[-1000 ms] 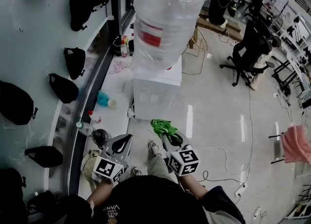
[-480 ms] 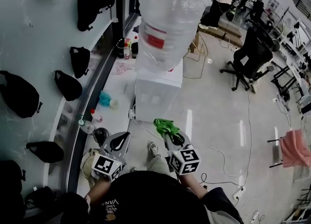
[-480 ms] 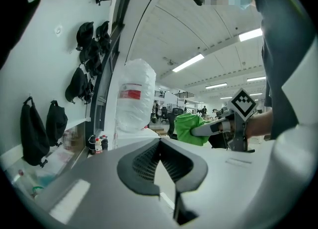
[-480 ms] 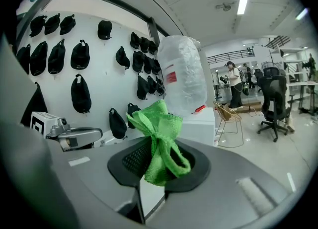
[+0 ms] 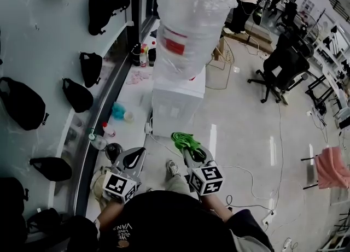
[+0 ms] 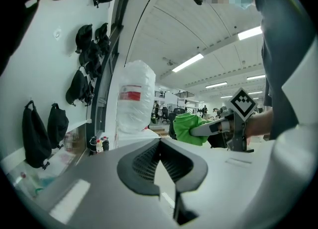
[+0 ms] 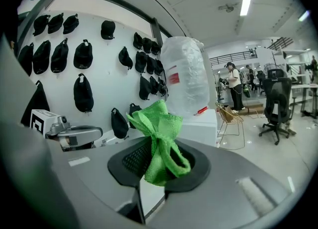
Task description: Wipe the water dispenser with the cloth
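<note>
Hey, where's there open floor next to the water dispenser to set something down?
The open patch is the shiny floor right of the water dispenser, running out to the office chair and back to the white cable. The left side is crowded: bottles and small clutter line the strip along the glass wall.

Print on shirt [image 5: 158, 218] reads "VAN" (upside down); water dispenser [image 5: 178, 100] red label [image 5: 173, 46] illegible.

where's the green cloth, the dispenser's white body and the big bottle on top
green cloth [image 7: 159, 146], right gripper view, on the bunched middle fold
water dispenser [image 5: 178, 103], head view, on its white front panel
water bottle [image 5: 194, 16], head view, on its clear plastic side
</note>
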`<state>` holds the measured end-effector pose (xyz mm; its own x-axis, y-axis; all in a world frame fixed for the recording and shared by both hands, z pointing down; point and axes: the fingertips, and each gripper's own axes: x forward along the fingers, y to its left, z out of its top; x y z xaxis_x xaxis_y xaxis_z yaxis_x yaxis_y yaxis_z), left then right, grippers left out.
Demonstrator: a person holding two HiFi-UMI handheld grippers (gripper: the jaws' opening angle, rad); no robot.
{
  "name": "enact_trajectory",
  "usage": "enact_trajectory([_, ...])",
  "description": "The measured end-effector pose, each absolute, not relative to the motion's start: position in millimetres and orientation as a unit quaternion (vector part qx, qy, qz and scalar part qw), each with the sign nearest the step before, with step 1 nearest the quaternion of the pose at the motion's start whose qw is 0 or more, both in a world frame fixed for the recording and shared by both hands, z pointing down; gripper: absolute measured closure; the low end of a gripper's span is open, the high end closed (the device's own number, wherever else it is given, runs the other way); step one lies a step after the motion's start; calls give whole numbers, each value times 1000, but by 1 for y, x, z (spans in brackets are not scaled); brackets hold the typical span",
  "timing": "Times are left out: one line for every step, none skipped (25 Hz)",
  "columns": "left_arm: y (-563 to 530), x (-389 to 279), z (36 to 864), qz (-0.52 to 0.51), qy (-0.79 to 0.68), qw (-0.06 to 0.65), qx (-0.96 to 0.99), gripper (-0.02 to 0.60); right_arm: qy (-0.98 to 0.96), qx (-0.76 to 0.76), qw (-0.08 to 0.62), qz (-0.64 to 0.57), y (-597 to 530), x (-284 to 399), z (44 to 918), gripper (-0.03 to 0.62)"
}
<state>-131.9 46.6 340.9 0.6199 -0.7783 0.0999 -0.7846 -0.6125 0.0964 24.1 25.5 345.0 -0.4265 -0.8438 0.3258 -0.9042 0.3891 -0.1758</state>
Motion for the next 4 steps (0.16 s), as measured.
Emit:
enact_trajectory([47, -131, 341, 24, -435, 66, 898, 581, -829, 526, 93, 165, 26, 24, 346, 508])
enact_trajectory([47, -131, 342, 25, -435, 66, 898, 581, -829, 525, 94, 166, 26, 24, 347, 508])
enact_trajectory([47, -130, 343, 25, -434, 66, 898, 580, -830, 524, 94, 167, 26, 24, 348, 508])
enact_trajectory([47, -129, 343, 26, -434, 66, 898, 581, -830, 523, 95, 168, 26, 24, 349, 508])
